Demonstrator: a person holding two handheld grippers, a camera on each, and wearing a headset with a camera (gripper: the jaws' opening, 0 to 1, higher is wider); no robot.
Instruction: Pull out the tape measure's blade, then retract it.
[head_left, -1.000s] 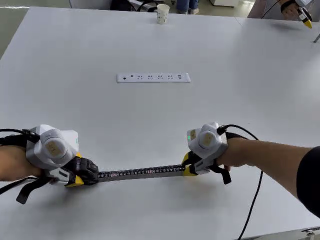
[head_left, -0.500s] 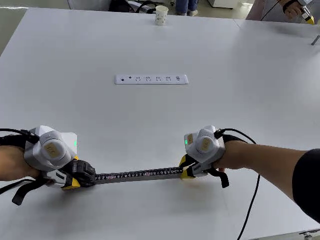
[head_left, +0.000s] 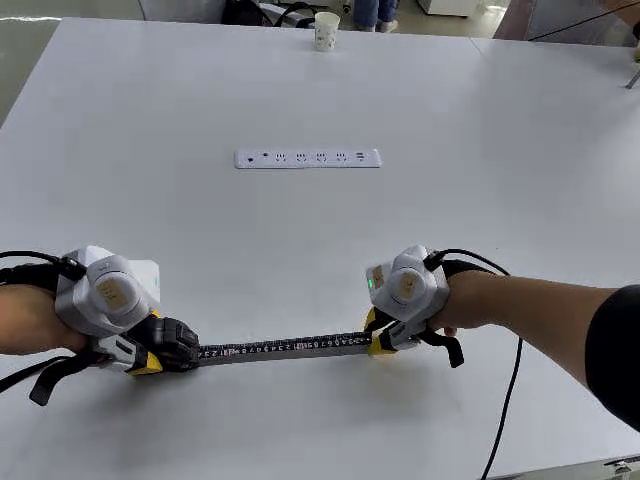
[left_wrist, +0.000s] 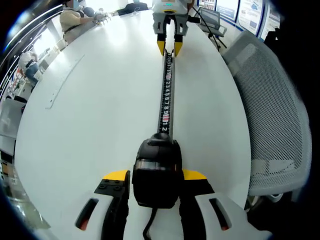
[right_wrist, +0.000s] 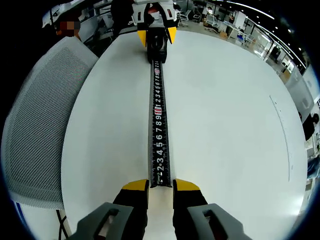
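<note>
Tape measure (left_wrist: 156, 172) lies along the near edge of the surface (head_left: 300, 250), clamped in the left gripper (head_left: 150, 352). The right gripper (right_wrist: 160, 186) pinches the blade (right_wrist: 158, 125) tip. If that pinch slips, the blade may whip back and kink.

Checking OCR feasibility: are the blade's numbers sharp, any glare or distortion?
Right gripper view: blade numerals crisp nearby, shrinking with fisheye. Left gripper view: digits legible beside the tape measure case. Head view: numerals too small to read; even light, no glare.
</note>
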